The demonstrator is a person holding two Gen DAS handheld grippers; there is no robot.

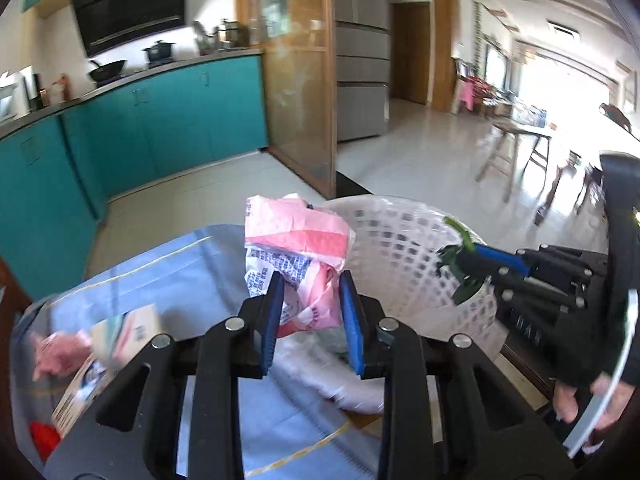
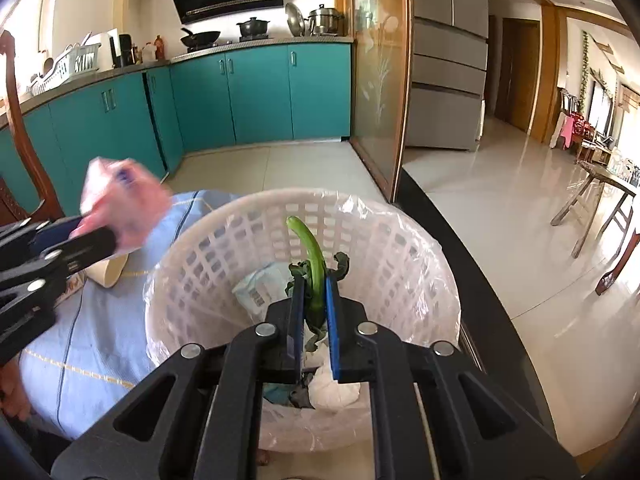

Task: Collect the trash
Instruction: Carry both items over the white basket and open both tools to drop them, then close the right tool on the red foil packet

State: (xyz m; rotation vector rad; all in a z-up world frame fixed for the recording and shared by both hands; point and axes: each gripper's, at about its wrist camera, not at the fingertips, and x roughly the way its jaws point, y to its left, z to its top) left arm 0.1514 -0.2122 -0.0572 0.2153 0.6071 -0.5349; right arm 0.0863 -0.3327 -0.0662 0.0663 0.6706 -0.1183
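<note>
My left gripper (image 1: 311,280) is shut on a crumpled pink and white plastic wrapper (image 1: 298,248) and holds it above the blue tablecloth, just left of the white mesh trash basket (image 1: 404,240). It also shows blurred in the right wrist view (image 2: 120,196). My right gripper (image 2: 314,280) is shut on a green vegetable stalk with wilted leaves (image 2: 312,252), held over the basket (image 2: 400,248), which is lined with clear plastic. Paper and scraps lie at the basket's bottom (image 2: 260,288). The right gripper shows in the left wrist view (image 1: 476,264).
A blue tablecloth (image 2: 100,332) covers the table. A cardboard box (image 1: 120,336), pink scrap (image 1: 56,352) and red object (image 1: 44,436) lie at the left. A cream cup (image 2: 110,270) lies on its side. Teal kitchen cabinets (image 2: 260,92) stand behind; a wooden chair (image 2: 16,128) is left.
</note>
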